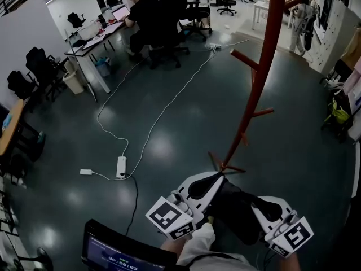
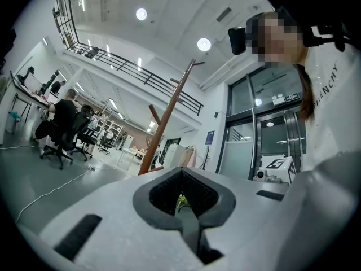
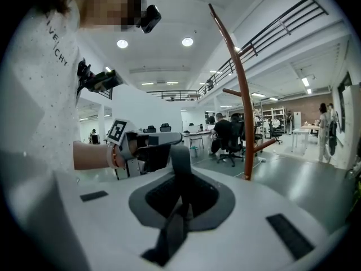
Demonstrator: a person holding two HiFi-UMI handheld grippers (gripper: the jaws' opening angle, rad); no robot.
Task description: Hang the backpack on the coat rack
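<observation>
coat rack (image 1: 271, 33) ahead, power strip (image 1: 121, 166) on floor

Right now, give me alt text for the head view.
The left gripper and the right gripper hold a black fabric backpack low in frame, facing a tall reddish-brown coat rack on a dark glossy floor; people sit at desks behind.

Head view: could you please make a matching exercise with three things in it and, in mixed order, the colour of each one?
Things:
1. coat rack
2. power strip
3. backpack

Colours:
A. white
B. black
C. red-brown

Pairs: 1-C, 2-A, 3-B.
</observation>
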